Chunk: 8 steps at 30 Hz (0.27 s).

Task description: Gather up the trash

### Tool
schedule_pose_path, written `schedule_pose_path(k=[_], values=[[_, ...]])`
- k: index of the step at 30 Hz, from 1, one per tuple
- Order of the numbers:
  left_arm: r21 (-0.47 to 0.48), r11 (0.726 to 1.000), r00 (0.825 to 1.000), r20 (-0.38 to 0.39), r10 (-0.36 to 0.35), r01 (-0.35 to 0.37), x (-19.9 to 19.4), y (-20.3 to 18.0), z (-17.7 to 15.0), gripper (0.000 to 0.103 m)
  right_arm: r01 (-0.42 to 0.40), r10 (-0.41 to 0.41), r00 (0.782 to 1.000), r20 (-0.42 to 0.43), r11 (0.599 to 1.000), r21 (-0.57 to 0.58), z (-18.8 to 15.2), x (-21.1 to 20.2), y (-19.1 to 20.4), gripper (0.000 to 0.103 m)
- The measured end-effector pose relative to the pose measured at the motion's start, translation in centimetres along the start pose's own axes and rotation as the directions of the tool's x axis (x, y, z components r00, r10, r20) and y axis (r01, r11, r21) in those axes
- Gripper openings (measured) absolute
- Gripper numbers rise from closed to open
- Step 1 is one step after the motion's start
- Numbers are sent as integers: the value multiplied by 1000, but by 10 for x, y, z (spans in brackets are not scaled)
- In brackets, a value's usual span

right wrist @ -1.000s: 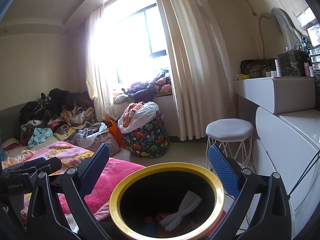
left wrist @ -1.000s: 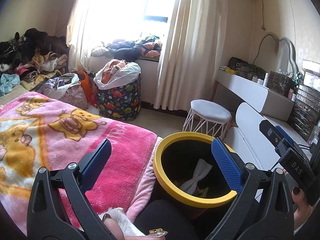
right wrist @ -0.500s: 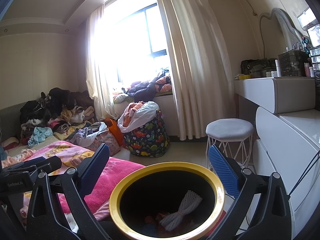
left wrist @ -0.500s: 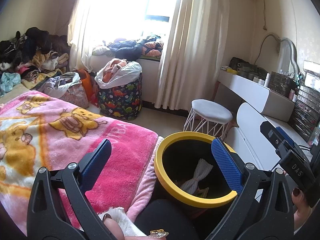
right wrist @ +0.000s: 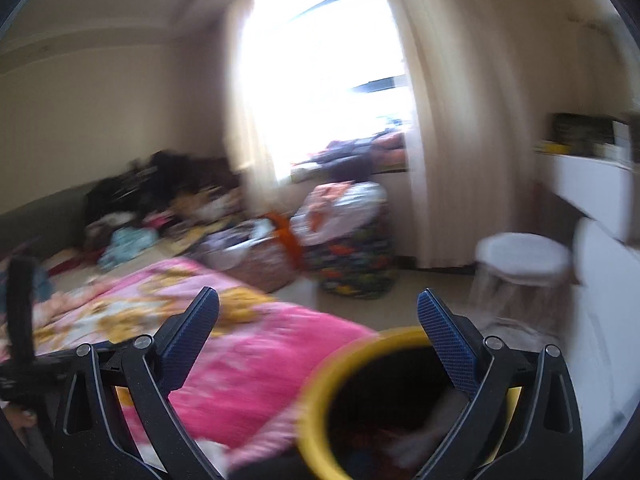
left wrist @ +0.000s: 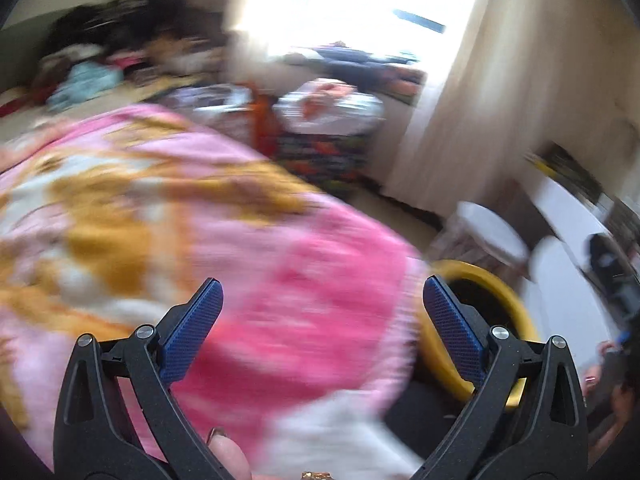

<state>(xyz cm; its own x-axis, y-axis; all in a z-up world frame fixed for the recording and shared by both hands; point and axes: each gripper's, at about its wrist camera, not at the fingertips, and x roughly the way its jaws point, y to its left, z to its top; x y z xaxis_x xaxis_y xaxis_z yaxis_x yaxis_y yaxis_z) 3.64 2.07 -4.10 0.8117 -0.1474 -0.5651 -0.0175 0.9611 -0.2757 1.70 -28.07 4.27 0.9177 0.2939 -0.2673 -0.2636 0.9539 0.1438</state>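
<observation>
Both views are blurred by motion. The black trash bin with a yellow rim (right wrist: 320,408) stands low in the right wrist view, and it also shows at the lower right of the left wrist view (left wrist: 500,292). My left gripper (left wrist: 322,324) is open and empty over the pink blanket (left wrist: 288,300). My right gripper (right wrist: 318,332) is open and empty, above the bin's left rim and the blanket's edge (right wrist: 260,360). The bin's contents are too blurred to make out.
A patterned laundry basket (right wrist: 352,256) heaped with clothes stands below the window. A white stool (right wrist: 524,260) and a white dresser (right wrist: 592,188) are on the right. Piles of clothes (right wrist: 160,200) lie at the far side of the bed.
Both grippers have swung left, away from the bin and toward the bed. The bin has shifted right in both views. Both stay open and empty.
</observation>
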Motion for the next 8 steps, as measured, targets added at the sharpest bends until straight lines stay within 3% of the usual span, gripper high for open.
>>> schedule_pose_path(k=[2,3,4,5,7,8], values=[[-57,983,985,9,175,-174,-7,57,6,92,-150,146,986,-84,988,-34,6,35,45,97],[-99,952,957,1,290,-288,-13,95,7,92,-227,217,965,-145,972,-58,6,56,77,97],[-142,905,915,-25,403,-402,-18,135,5,92,-295,275,940,-200,952,-80,4,72,104,97],[-166,868,883,-50,466,-467,-21,162,4,92,-374,332,900,-281,921,-111,-3,92,138,97],[-244,747,785,-152,600,-618,-31,239,-6,92,-499,403,809,-428,855,-139,-27,128,201,97],[-272,715,764,-184,618,-644,-34,263,-9,92,-546,424,765,-484,826,-140,-43,144,230,97]])
